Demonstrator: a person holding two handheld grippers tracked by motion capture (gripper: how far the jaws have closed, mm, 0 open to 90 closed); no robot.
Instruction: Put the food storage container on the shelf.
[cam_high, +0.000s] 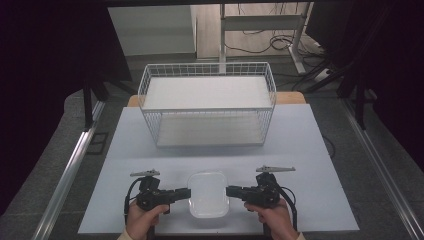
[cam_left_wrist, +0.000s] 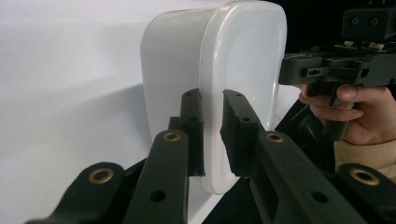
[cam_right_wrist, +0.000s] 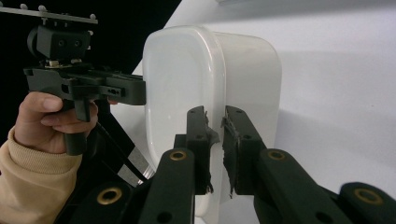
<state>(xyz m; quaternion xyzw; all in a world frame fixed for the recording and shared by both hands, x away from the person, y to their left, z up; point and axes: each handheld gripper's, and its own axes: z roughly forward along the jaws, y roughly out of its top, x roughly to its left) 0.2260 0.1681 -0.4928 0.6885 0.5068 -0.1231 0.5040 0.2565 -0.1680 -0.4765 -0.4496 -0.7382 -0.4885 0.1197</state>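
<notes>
A white plastic tub with rounded corners sits at the near edge of the pale table, midway between the person's two hands. The left gripper comes in from the left and has its jaws closed on the tub's left rim; in the left gripper view the two black jaws stand nearly together with the thin lip of the tub pinched between them, one pad on the outer wall and one on the inside. The right gripper comes in from the right and grips the opposite rim the same way; in the right gripper view its jaws are drawn close on the lip of the tub, and the pads look worn and ragged at their edges. Each gripper view also shows the other hand and its gripper farther off, on the far side of the tub. A cream sleeve cuff covers the left wrist. Farther back on the table, well apart from the tub, stands a white wire basket with two levels, its long side facing the person. Beyond the table lie cables on the floor beside a white desk leg.
</notes>
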